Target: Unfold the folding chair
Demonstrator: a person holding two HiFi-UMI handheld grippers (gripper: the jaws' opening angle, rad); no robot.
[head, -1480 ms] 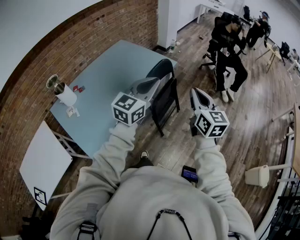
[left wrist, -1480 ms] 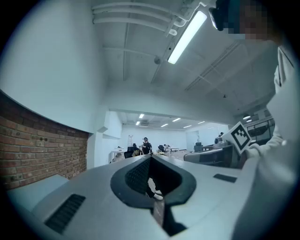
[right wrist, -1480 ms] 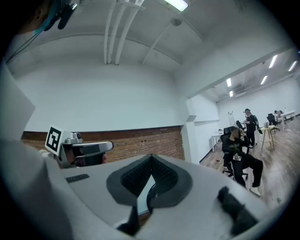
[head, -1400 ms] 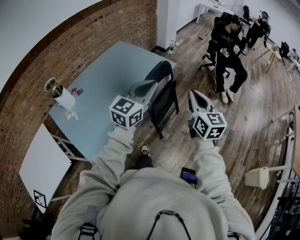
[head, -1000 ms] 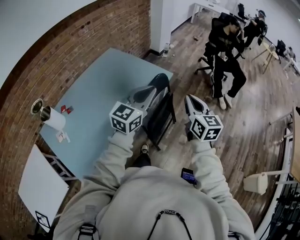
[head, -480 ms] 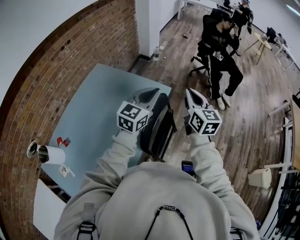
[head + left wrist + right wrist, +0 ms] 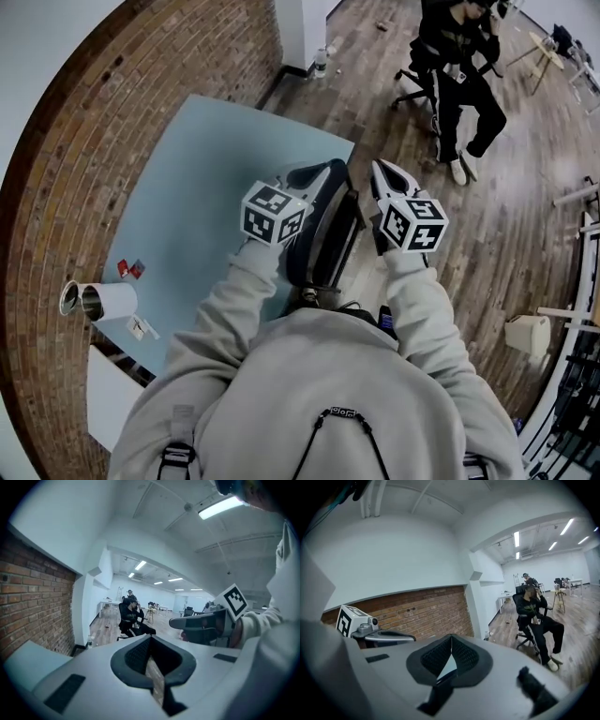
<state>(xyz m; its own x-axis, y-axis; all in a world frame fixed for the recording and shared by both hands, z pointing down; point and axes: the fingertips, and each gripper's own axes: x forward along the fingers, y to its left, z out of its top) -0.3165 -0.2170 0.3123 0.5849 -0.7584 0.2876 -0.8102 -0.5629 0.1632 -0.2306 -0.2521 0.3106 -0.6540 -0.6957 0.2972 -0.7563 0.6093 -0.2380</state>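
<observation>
The black folding chair (image 7: 330, 236) stands folded flat against the near edge of the light blue table (image 7: 202, 187). In the head view it lies between my two grippers, directly below them. My left gripper (image 7: 315, 172) hovers over the chair's top left edge, shut and empty. My right gripper (image 7: 380, 168) hangs just right of the chair over the wooden floor, also shut and empty. Neither touches the chair. In the left gripper view the jaws (image 7: 151, 640) meet with nothing between them. The right gripper view shows its jaws (image 7: 451, 640) closed the same way.
A brick wall (image 7: 112, 103) runs behind the table. A paper roll and a cup (image 7: 98, 302) with small items sit at the table's left end. A person sits on an office chair (image 7: 459, 66) further down the wooden floor. A white bin (image 7: 529, 335) stands at the right.
I have stepped closer to the chair, which now lies right under my arms. Both grippers moved forward and down towards it, and both stayed shut.
</observation>
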